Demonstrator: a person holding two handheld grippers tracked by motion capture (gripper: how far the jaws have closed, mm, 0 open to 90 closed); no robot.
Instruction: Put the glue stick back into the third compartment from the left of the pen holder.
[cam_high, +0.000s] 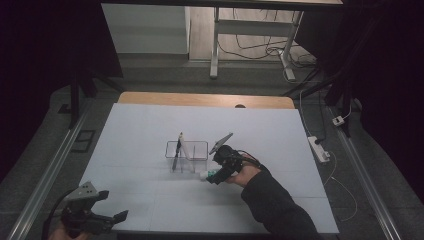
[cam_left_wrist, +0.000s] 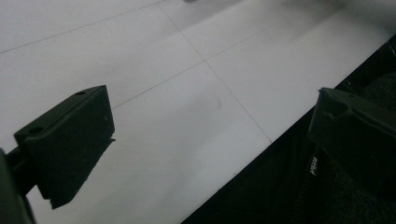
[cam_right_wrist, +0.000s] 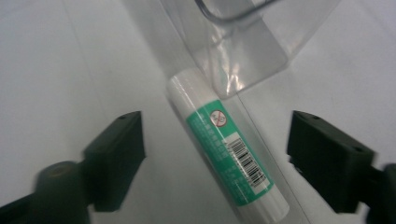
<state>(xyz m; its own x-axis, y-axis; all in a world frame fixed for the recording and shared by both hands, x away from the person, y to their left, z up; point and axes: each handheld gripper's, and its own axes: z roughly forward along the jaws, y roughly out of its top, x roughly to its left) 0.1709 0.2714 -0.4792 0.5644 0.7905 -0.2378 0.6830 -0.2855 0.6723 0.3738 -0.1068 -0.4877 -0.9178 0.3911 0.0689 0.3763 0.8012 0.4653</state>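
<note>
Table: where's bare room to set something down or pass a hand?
The table is bare along its far edge, its left half, and the near strip between the two grippers. Crowded only at the middle: clear holder with pens, glue stick lying beside it, open right gripper over that.

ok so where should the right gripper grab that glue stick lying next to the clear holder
Probably at the green-labelled middle of the glue stick, coming straight down from above. It lies flat on the table, its white end near or against the clear holder, so the ends are crowded. The right gripper is open with its fingers on either side of the barrel; closing across the round body should hold it.
</note>
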